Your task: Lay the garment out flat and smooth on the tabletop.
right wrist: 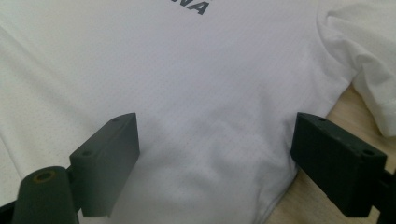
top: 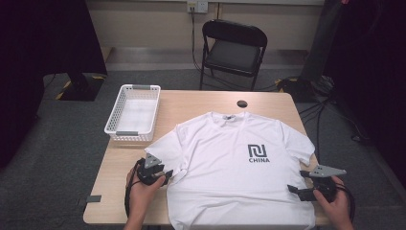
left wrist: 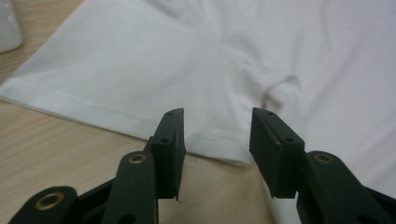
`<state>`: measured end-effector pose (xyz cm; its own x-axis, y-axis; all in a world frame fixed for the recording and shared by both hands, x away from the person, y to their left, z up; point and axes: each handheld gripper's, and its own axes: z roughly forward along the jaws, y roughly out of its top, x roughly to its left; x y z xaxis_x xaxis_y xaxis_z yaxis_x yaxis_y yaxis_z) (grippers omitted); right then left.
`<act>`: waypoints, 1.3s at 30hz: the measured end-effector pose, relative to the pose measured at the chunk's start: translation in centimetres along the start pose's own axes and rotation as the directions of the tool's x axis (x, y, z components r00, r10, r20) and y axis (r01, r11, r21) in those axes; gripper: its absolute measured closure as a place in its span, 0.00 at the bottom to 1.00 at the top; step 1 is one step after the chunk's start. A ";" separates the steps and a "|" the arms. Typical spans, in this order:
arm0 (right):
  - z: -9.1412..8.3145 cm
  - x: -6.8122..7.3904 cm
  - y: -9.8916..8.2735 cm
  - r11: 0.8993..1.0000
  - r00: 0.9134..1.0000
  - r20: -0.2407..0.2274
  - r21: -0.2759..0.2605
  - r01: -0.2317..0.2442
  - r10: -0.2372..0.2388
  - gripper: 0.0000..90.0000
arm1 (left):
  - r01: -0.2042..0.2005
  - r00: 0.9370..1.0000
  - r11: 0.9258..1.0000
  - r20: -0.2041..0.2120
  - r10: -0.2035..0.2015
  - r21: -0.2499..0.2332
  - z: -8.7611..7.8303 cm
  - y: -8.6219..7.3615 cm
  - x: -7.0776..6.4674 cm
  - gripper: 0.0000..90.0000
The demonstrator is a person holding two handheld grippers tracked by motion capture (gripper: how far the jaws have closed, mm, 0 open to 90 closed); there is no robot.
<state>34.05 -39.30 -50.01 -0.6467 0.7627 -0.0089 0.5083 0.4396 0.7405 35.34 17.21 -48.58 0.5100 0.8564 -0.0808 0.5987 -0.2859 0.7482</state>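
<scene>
wooden table (top: pixel 191 103) carries a white t-shirt (top: pixel 225 163) flat across its middle, hem over the near edge. a white basket (top: pixel 134 111) sits at the far left corner, clear of the work. left gripper (top: pixel 160 176), jaws apart, faces the sleeve hem (left wrist: pixel 140 122); right gripper (top: pixel 300 191), jaws wide, straddles the side seam. uneven pinches could bunch or drag the cloth.

pretty even overhead light on the table (top: pixel 201 103), nothing harsh, just soft shadows under the folding chair (top: pixel 233 50). both far corners of the room drop to near black. the white t-shirt (top: pixel 230 163) is bright but not blown out. high view's a bit soft and grainy. in the gripper views the near jaws are blurry, cloth sharper.
</scene>
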 end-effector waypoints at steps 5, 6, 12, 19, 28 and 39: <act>0.0 0.0 0.0 1.000 1.000 -0.001 0.000 -0.001 0.001 0.16 | -0.029 0.999 0.999 -0.028 0.030 0.028 1.0 0.2 0.7 0.76; 0.0 0.0 0.0 1.000 1.000 0.000 0.000 0.000 0.000 0.16 | -0.029 0.999 0.999 -0.029 0.030 0.036 1.0 0.4 1.0 0.81; 0.0 0.0 0.0 1.000 1.000 0.000 0.000 -0.001 0.001 0.16 | -0.013 0.996 1.000 -0.090 0.014 0.018 0.8 0.3 2.7 0.58; 0.0 0.0 0.0 1.000 1.000 -0.006 0.000 0.000 0.000 0.15 | -0.075 0.996 0.995 0.043 0.078 -0.062 -0.2 -0.3 2.7 0.30; 0.0 0.0 0.0 1.000 1.000 -0.007 0.000 0.001 -0.001 0.15 | -0.085 0.991 0.994 0.097 0.091 -0.063 -1.1 -0.3 3.0 0.17; 0.0 0.0 0.0 1.000 1.000 -0.006 0.000 0.001 -0.001 0.15 | -0.143 0.980 0.989 0.133 0.145 -0.022 -2.0 -1.2 3.4 0.17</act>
<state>34.11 -39.28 -50.03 -0.6508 0.7592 -0.0054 0.5078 0.4406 0.7403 35.17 21.33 -48.45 0.6688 0.7411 -0.0581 0.5056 -0.3962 0.7664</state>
